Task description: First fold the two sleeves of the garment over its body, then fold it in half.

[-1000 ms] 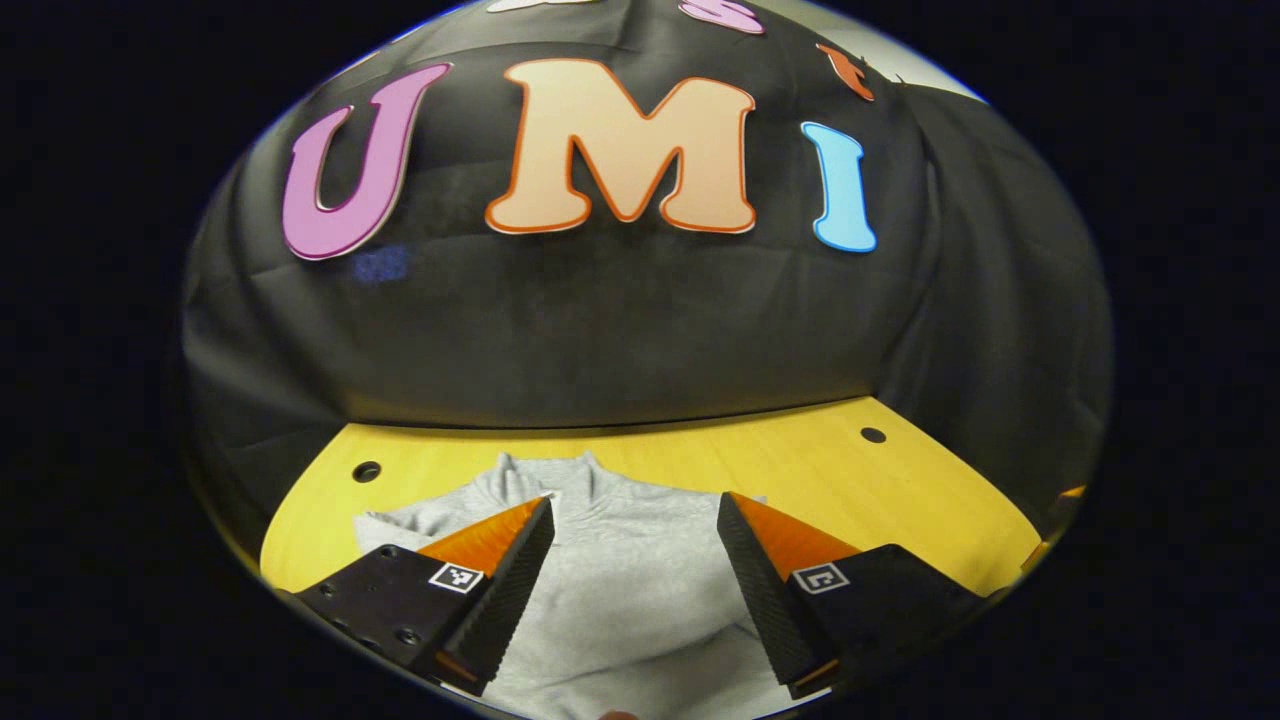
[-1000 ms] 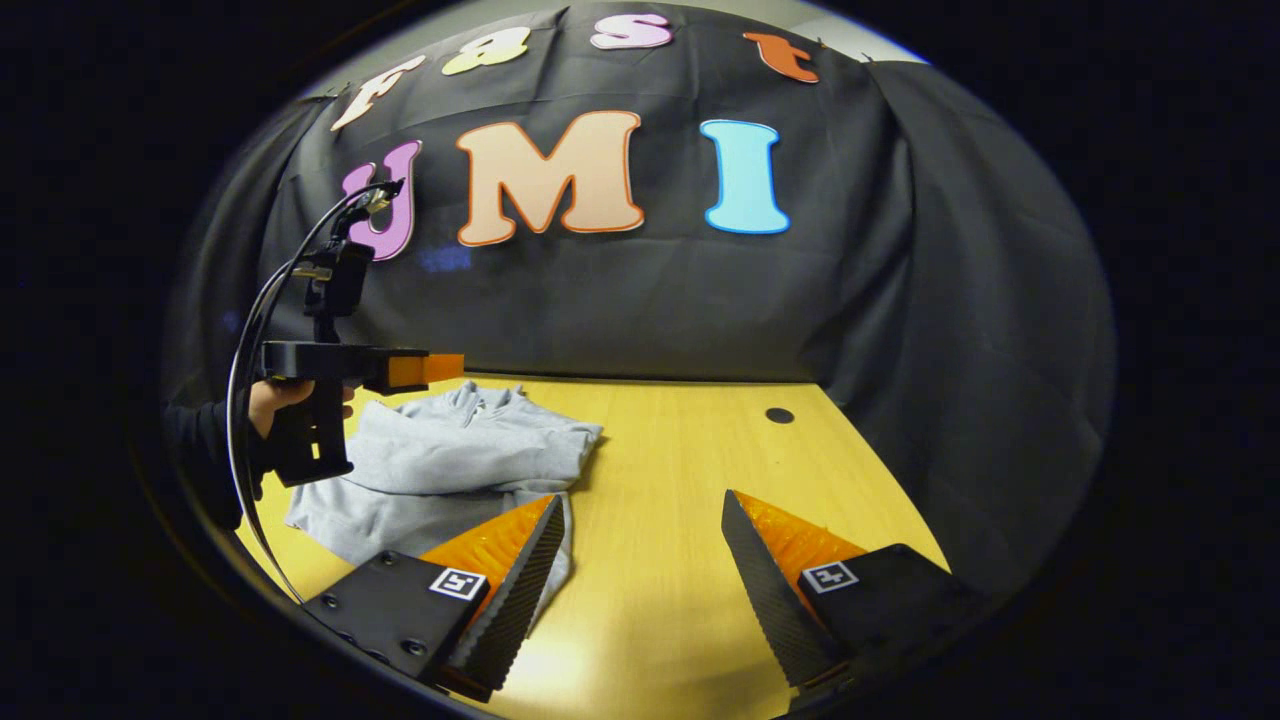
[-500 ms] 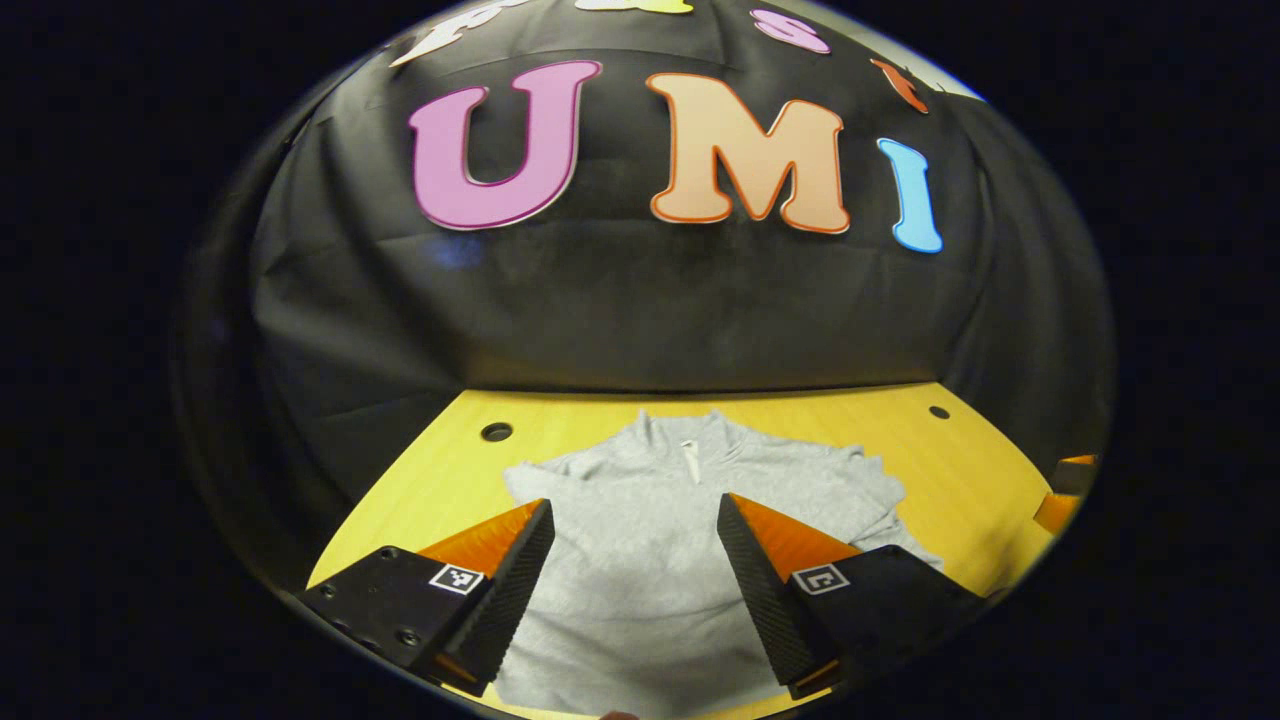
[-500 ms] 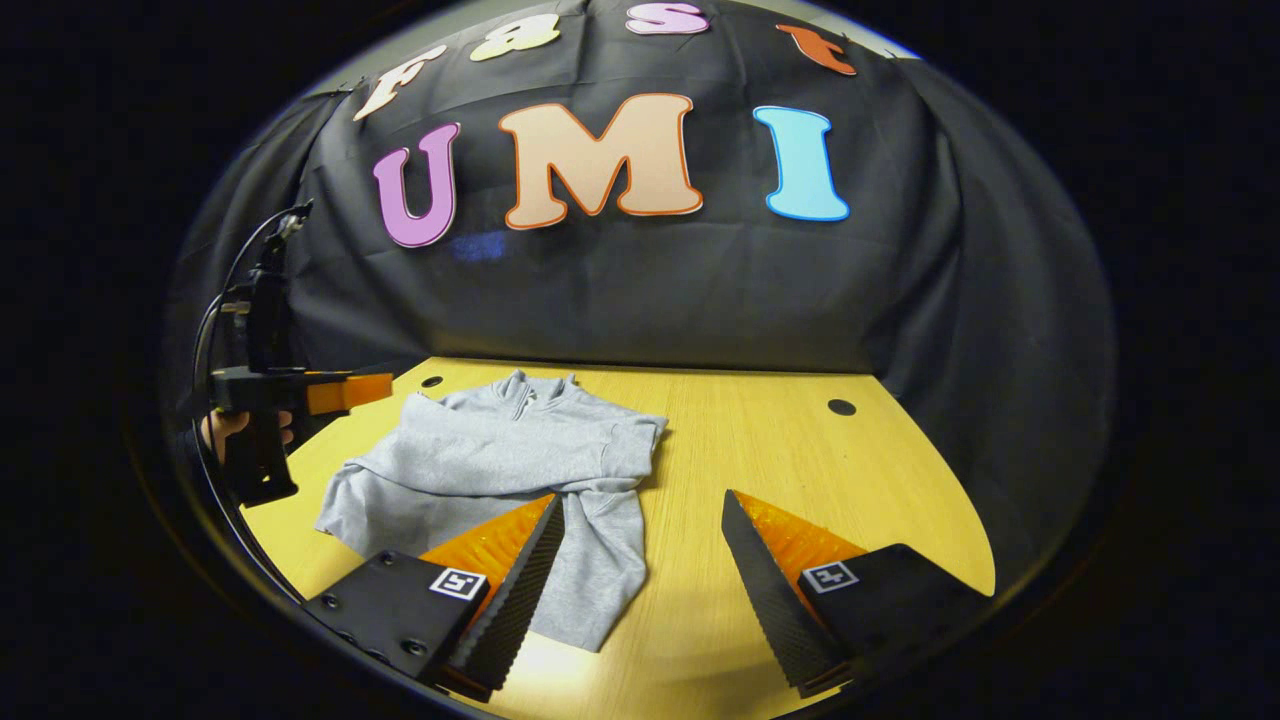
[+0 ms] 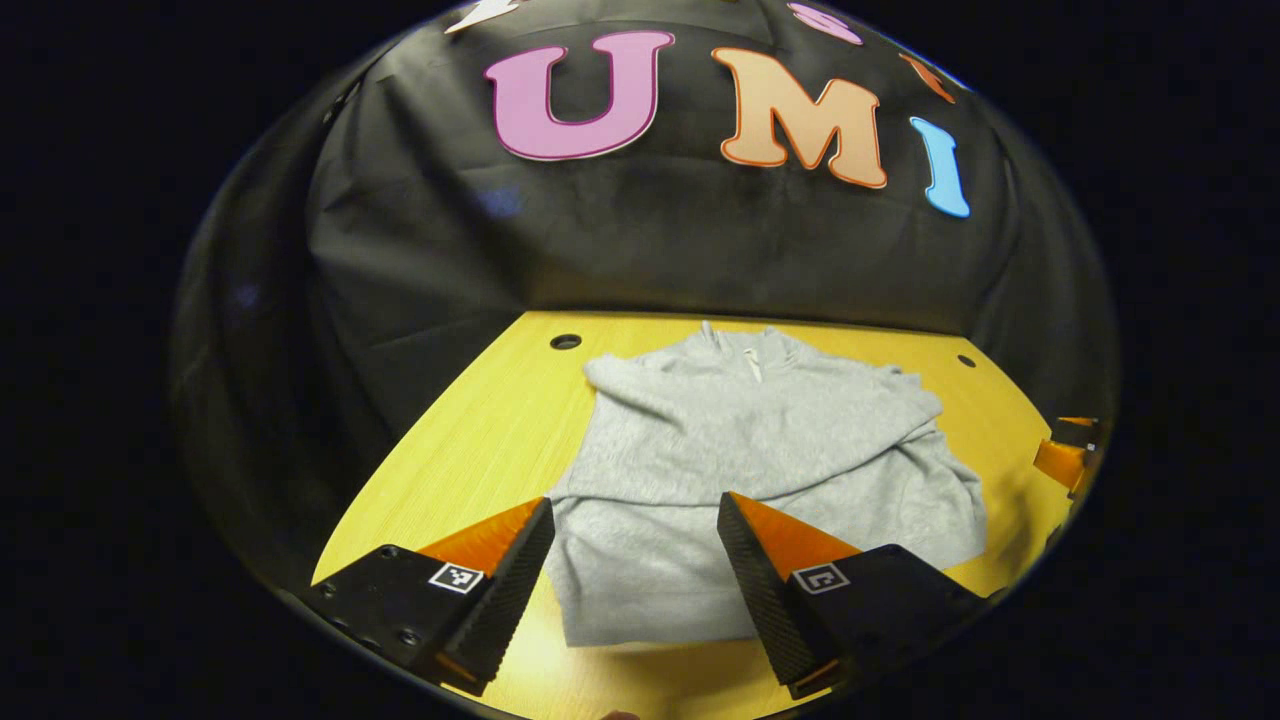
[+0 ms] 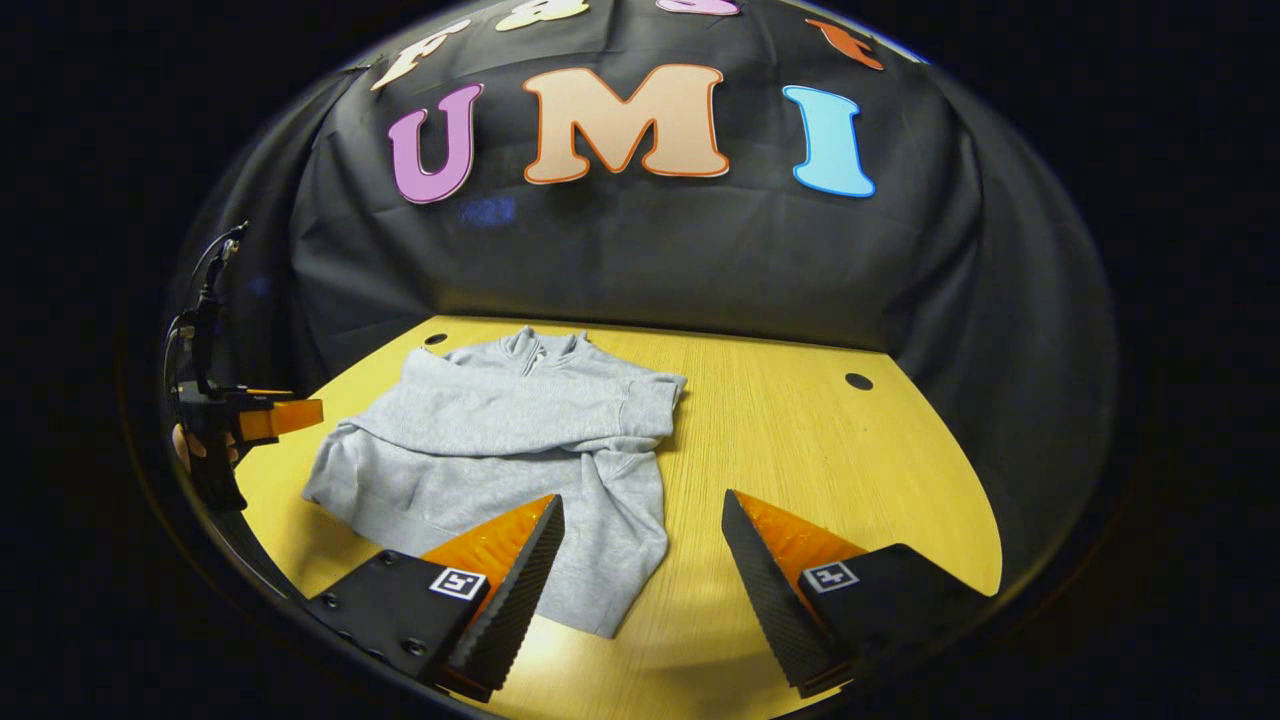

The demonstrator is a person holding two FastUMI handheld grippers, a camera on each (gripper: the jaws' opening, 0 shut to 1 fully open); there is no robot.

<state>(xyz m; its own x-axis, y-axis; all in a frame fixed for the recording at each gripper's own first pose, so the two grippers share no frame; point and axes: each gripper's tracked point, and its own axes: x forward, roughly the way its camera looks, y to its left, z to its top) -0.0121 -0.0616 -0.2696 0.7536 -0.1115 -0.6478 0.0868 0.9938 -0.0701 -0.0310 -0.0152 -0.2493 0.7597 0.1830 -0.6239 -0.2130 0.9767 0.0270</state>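
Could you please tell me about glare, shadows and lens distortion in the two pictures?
Left gripper view: the wooden table bulges in a curve from the fisheye lens, and the grey sweatshirt is evenly lit and sharp. Right gripper view: a pale glare patch lies on the table between the open right gripper fingers; the left gripper sits dim at the edge.

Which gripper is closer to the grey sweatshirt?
Probably the left gripper: its fingers straddle the near hem of the grey fleece sweatshirt. The right gripper hangs off its right edge, mostly over bare wooden table. Both are open.
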